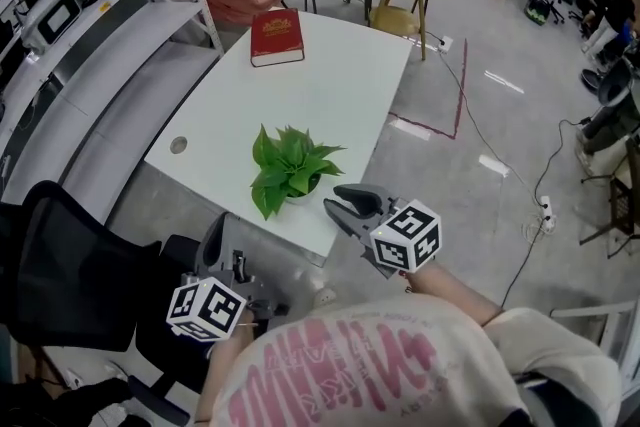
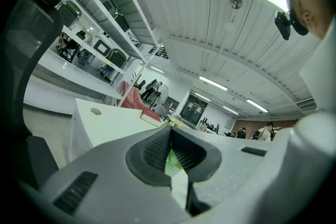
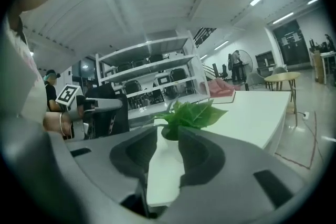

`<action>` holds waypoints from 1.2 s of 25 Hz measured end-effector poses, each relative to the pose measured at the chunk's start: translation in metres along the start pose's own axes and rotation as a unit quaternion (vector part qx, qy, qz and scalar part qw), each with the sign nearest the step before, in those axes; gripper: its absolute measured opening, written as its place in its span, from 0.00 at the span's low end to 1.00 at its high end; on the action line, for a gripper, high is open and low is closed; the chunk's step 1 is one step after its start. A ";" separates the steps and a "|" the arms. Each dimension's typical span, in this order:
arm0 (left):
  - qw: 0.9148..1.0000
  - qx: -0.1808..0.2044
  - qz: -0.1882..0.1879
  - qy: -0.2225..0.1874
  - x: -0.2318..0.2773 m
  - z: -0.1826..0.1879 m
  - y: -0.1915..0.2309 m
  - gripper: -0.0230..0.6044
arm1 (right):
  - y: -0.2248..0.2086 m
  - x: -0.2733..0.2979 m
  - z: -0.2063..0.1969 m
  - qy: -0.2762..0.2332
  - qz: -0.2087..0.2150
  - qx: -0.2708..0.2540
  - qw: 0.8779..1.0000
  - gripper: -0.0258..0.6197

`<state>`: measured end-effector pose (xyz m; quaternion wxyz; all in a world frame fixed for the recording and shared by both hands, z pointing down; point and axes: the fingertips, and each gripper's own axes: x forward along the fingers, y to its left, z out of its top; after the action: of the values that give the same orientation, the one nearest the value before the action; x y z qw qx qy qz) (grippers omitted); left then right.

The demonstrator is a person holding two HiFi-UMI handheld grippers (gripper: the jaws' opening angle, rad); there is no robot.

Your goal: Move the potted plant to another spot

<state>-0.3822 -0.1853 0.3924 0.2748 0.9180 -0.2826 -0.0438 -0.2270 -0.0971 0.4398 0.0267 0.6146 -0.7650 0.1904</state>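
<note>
Head view has the potted plant (image 1: 290, 167) sitting upright near the front edge of the white table (image 1: 340, 85), with a red book (image 1: 277, 37) well apart at the far end. The right gripper (image 1: 338, 199) hovers just beside the leaves at that front edge, its jaws parted a little and gripping nothing, the pot showing through their gap in the right gripper view. The left gripper (image 1: 214, 233) hangs near the table's front corner beside a black chair (image 1: 70, 265), jaws drawn together on nothing.
</note>
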 end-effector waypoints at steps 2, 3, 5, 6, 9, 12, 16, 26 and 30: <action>1.000 -0.004 0.005 0.005 -0.002 -0.006 0.005 0.04 | 0.001 0.007 -0.013 0.013 0.006 0.006 1.000 0.34; 1.000 -0.006 0.008 0.008 -0.003 -0.008 0.008 0.04 | 0.002 0.011 -0.018 0.018 0.009 0.011 1.000 0.41; 1.000 -0.009 0.015 0.012 -0.005 -0.012 0.012 0.04 | 0.002 0.019 -0.026 0.025 0.012 0.018 0.999 0.50; 1.000 -0.010 0.018 0.013 -0.007 -0.013 0.014 0.04 | 0.002 0.023 -0.030 0.030 0.011 0.019 0.999 0.54; 0.999 -0.010 0.028 0.014 -0.013 -0.014 0.018 0.04 | -0.003 0.034 -0.035 0.037 0.004 0.017 0.999 0.64; 0.999 -0.012 0.038 0.015 -0.019 -0.016 0.026 0.04 | -0.010 0.045 -0.038 0.039 -0.007 0.013 0.999 0.73; 0.998 -0.020 0.053 0.017 -0.025 -0.020 0.037 0.04 | -0.012 0.060 -0.045 0.055 -0.006 -0.001 0.998 0.79; 0.997 -0.023 0.070 0.017 -0.030 -0.019 0.050 0.04 | -0.029 0.093 -0.051 0.072 -0.022 0.004 0.997 0.90; 0.997 -0.024 0.077 0.018 -0.030 -0.017 0.055 0.04 | -0.026 0.104 -0.046 0.072 -0.012 -0.016 0.997 0.92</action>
<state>-0.4312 -0.1989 0.4337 0.3046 0.8873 -0.3461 -0.0132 -0.2360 -0.1835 0.5176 0.0933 0.6080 -0.7567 0.2215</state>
